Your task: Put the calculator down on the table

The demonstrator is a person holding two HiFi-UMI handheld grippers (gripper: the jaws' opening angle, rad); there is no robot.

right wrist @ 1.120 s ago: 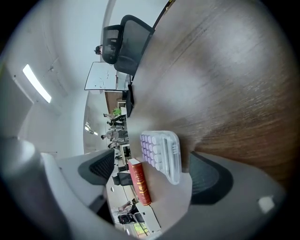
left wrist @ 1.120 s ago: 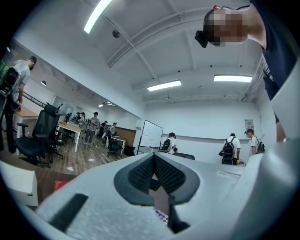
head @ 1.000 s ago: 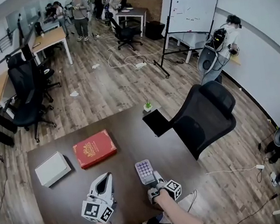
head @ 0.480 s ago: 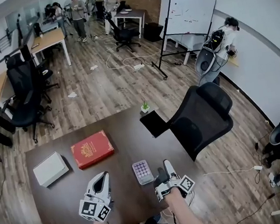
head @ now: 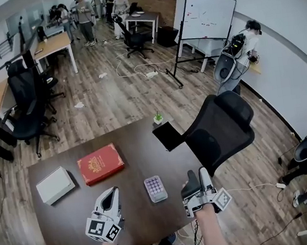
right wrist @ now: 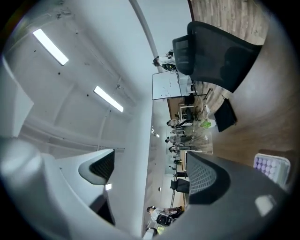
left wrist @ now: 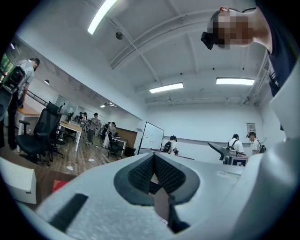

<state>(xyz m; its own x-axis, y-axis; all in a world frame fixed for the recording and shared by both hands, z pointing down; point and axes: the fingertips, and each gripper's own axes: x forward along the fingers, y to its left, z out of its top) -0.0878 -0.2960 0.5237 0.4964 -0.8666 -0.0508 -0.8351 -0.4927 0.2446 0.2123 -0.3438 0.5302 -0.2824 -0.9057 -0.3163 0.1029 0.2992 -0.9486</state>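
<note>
Plainly, calculator (head: 155, 189) lies flat on table (head: 141, 154), lengthwise front-to-back.

calculator (right wrist: 273, 166) partly hidden by a jaw in the right gripper view, red book (head: 100, 163) cover print illegibly small

This is an open-plan office: a wheeled whiteboard (head: 209, 12) stands on the plank floor (head: 111, 96), and black swivel chairs (head: 30, 115) sit by long wooden desks (head: 52, 45). A mesh-backed office chair (head: 221, 130) stands at the brown worktop (head: 137, 215). People (head: 84, 11) stand grouped at the far end, cables (head: 136, 68) trail across the floor, and strip lights (left wrist: 166, 87) line the white ceiling.
</note>
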